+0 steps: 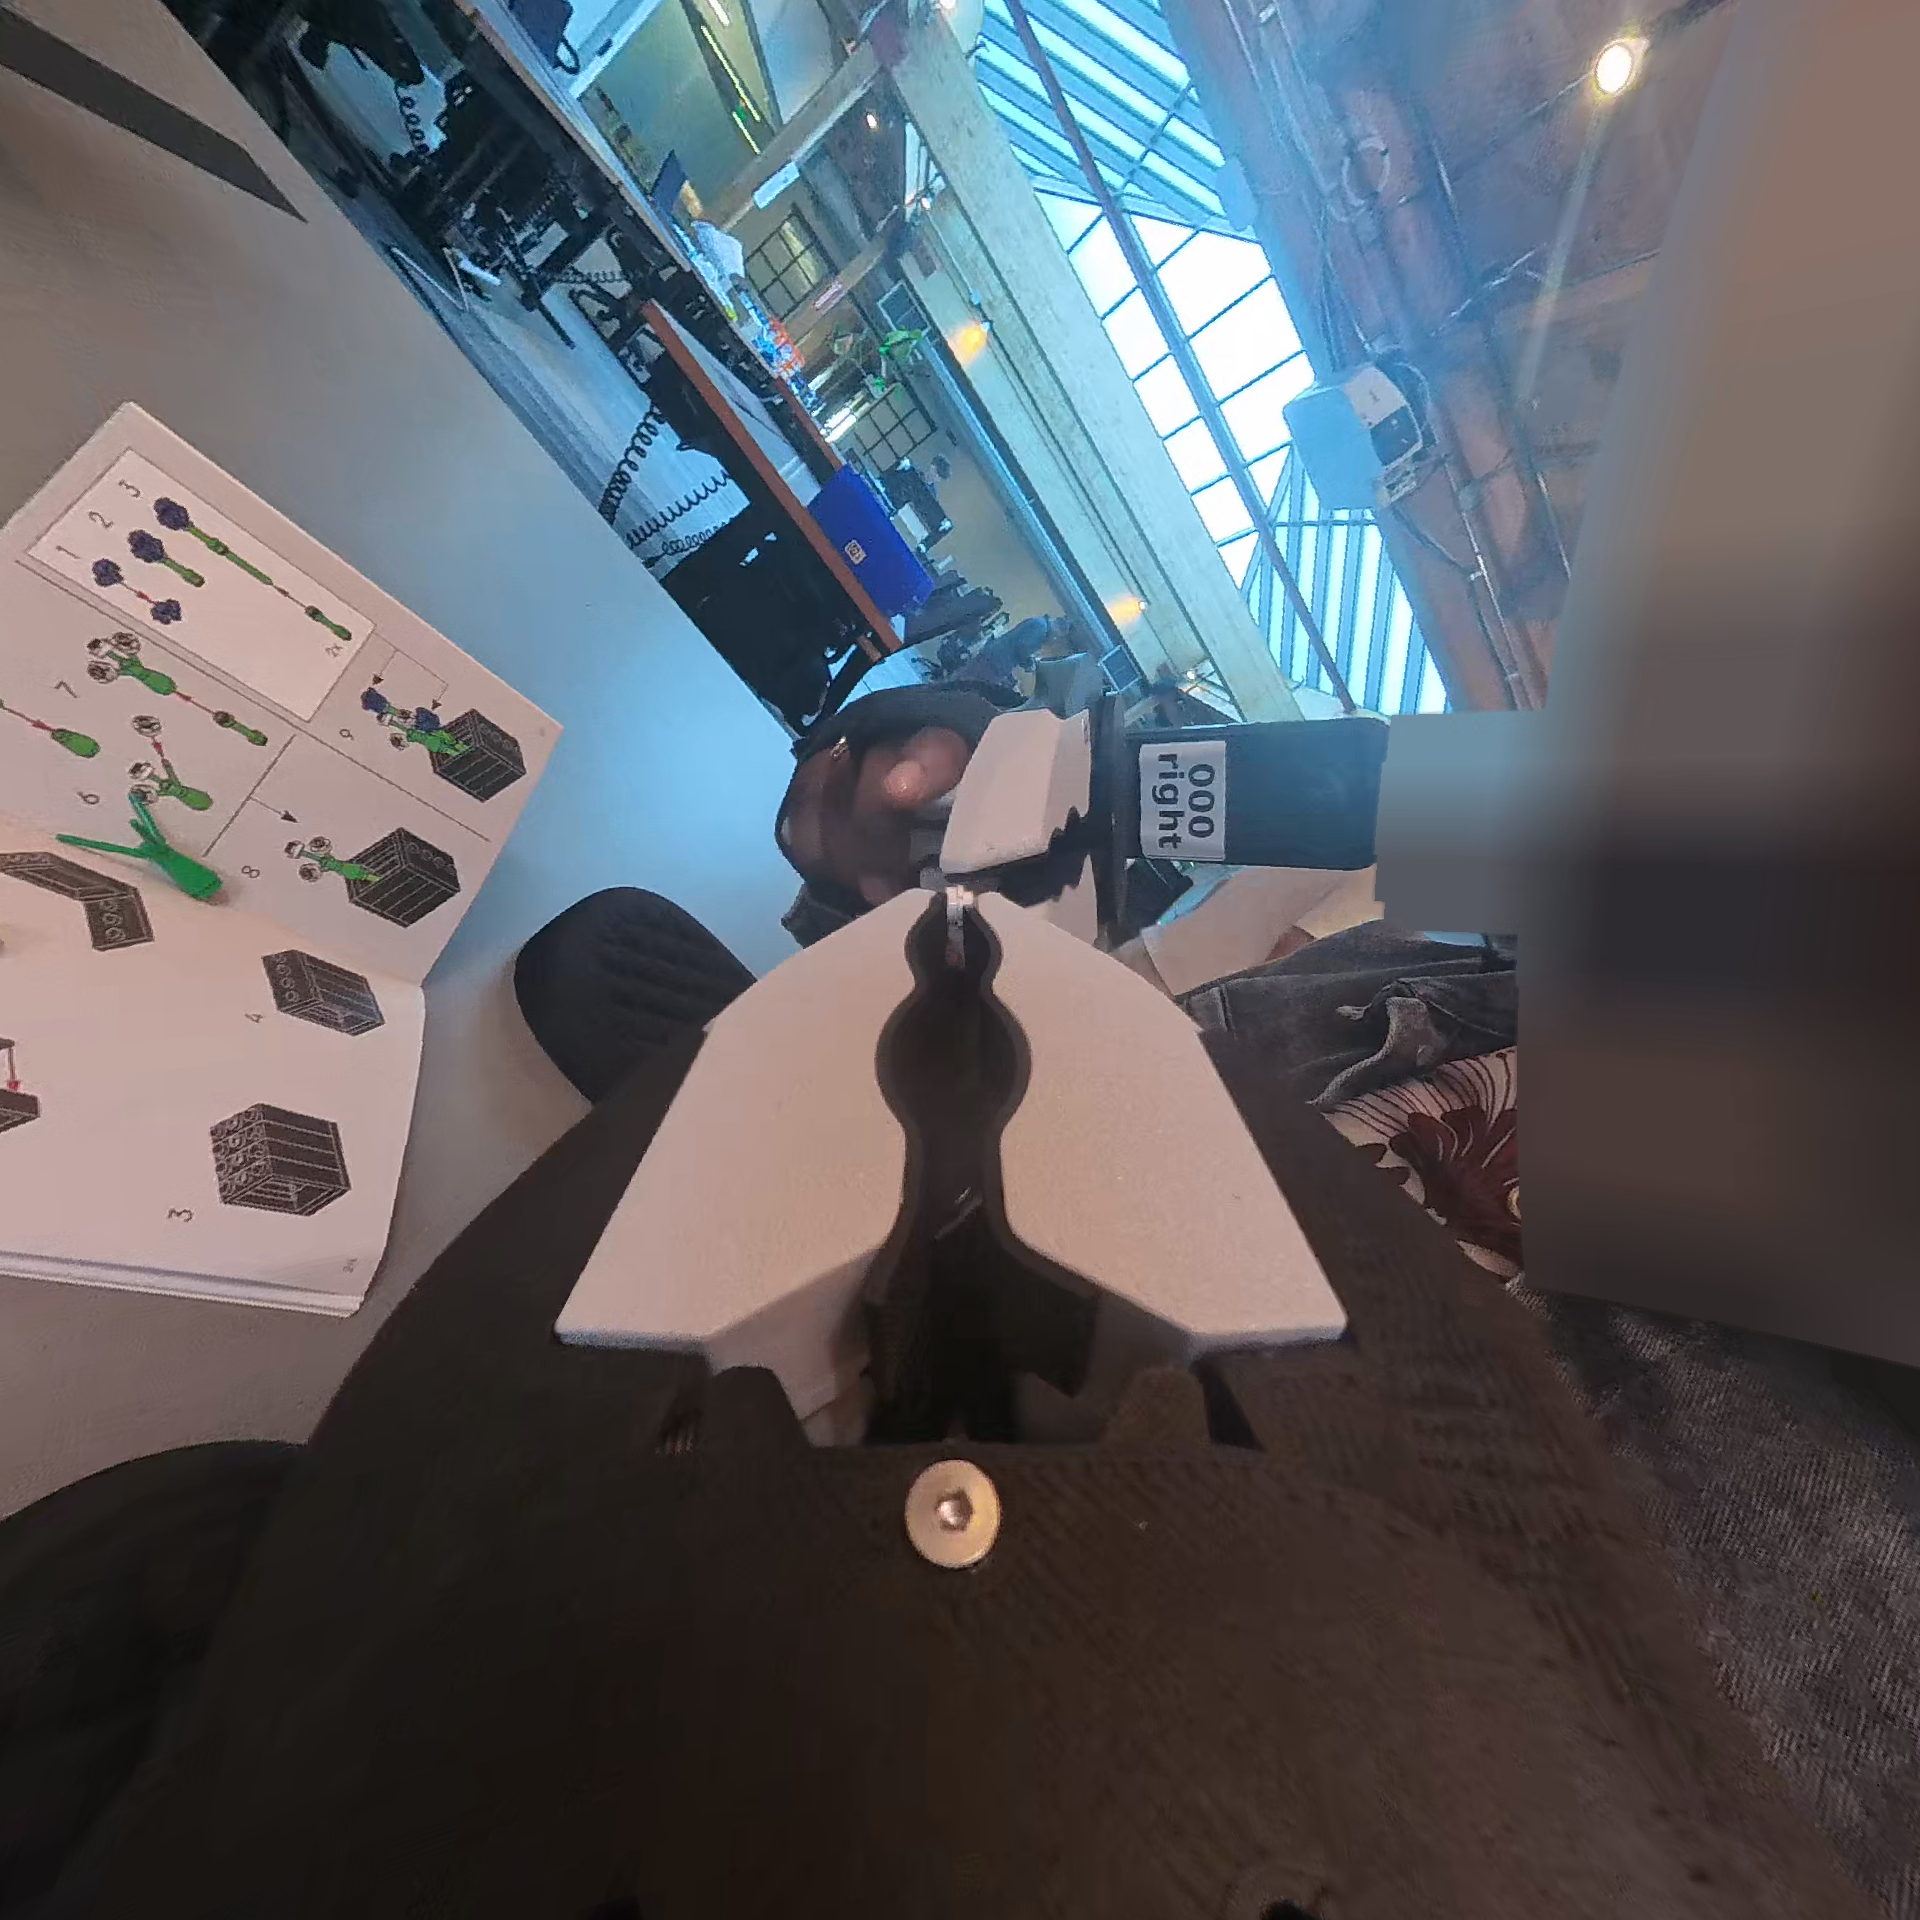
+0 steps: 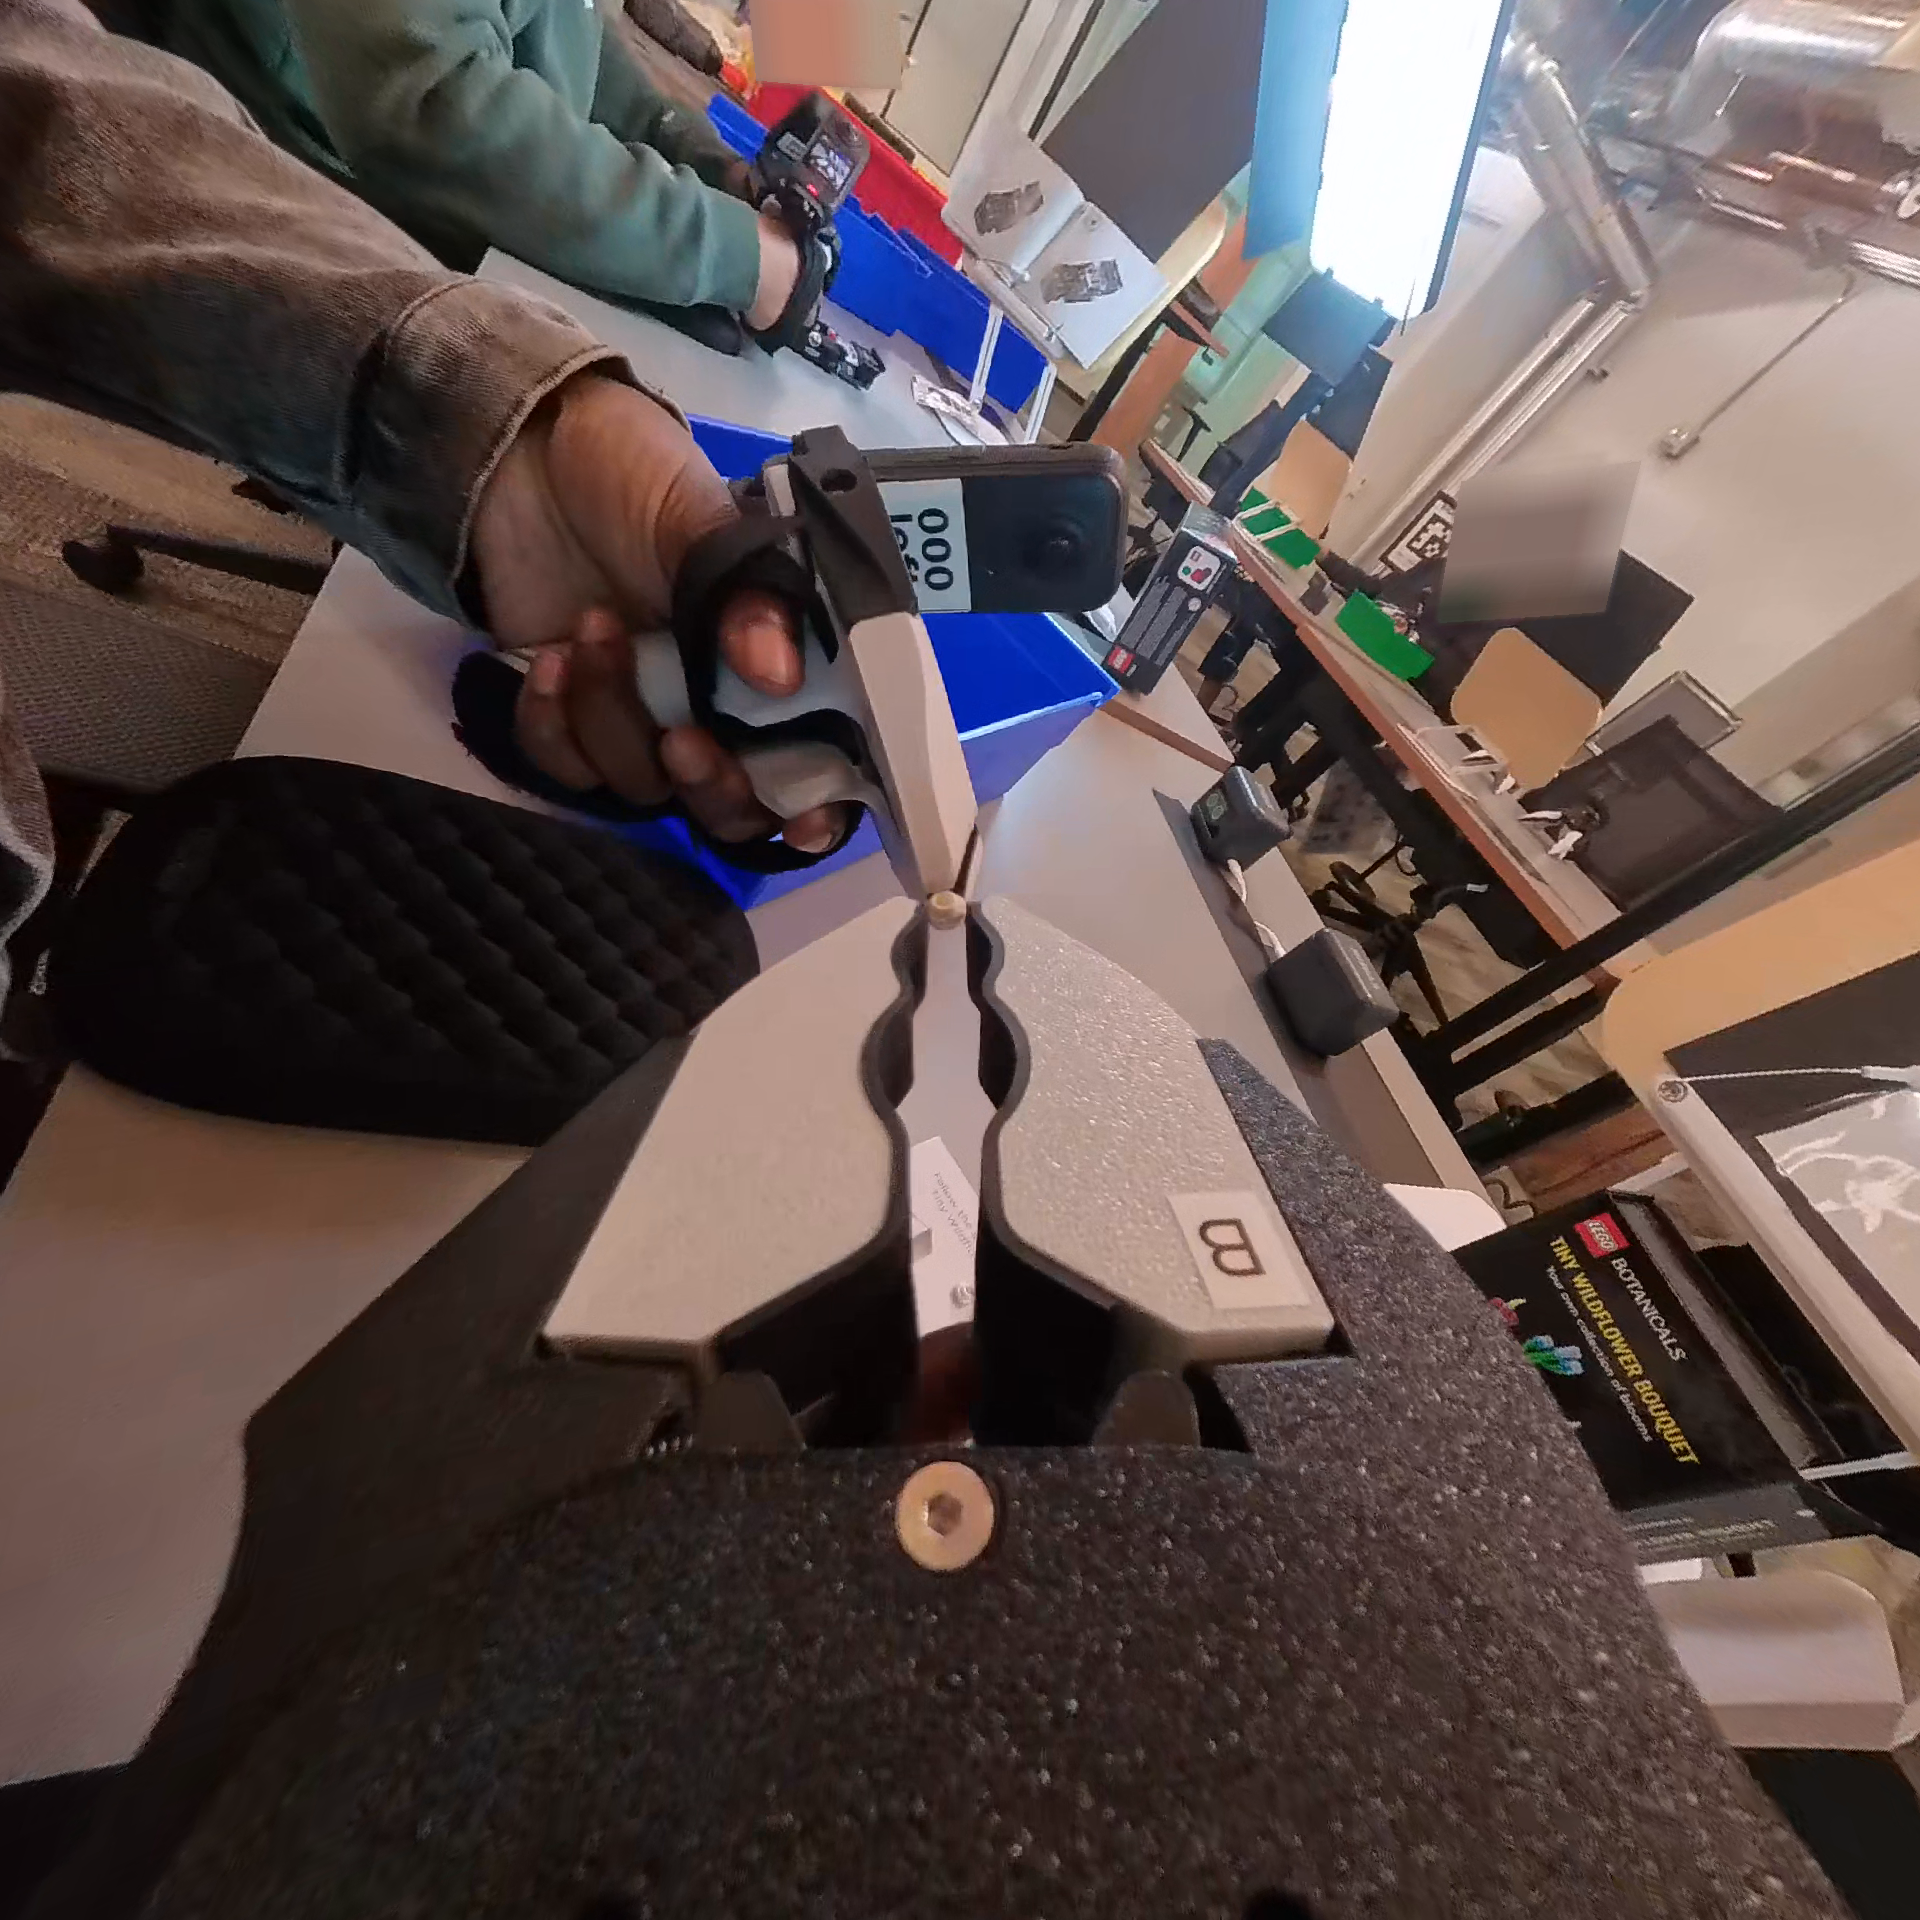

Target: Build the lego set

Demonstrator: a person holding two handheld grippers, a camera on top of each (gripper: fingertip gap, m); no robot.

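- Your left gripper (image 1: pixel 957 914) is closed to its tips on a tiny whitish piece (image 1: pixel 956 912), too small to identify, held up in the air above the surface (image 1: pixel 436 436).
- Your right gripper (image 2: pixel 943 906) is pinched down on a small cream round piece (image 2: pixel 943 906); only a narrow slot shows between its fingers further back.
- The two gripper tips meet nose to nose, so you look to be mating these two small parts; whether they have seated cannot be told from either view.
- The instruction booklet (image 1: pixel 239 790) lies open on the surface at pages showing black blocks and small flower stems, which suggests you are at the flower stage.
- A green stem piece (image 1: pixel 156 857) lies loose on the booklet, not yet fitted to anything.
- No finished black block or planted flower shows in either view, so most of the build appears to be still ahead.
- The set's box (image 2: pixel 1621 1340) sits to the right, and a blue bin (image 2: pixel 997 675) stands behind your left hand (image 2: pixel 613 603); its contents are hidden.
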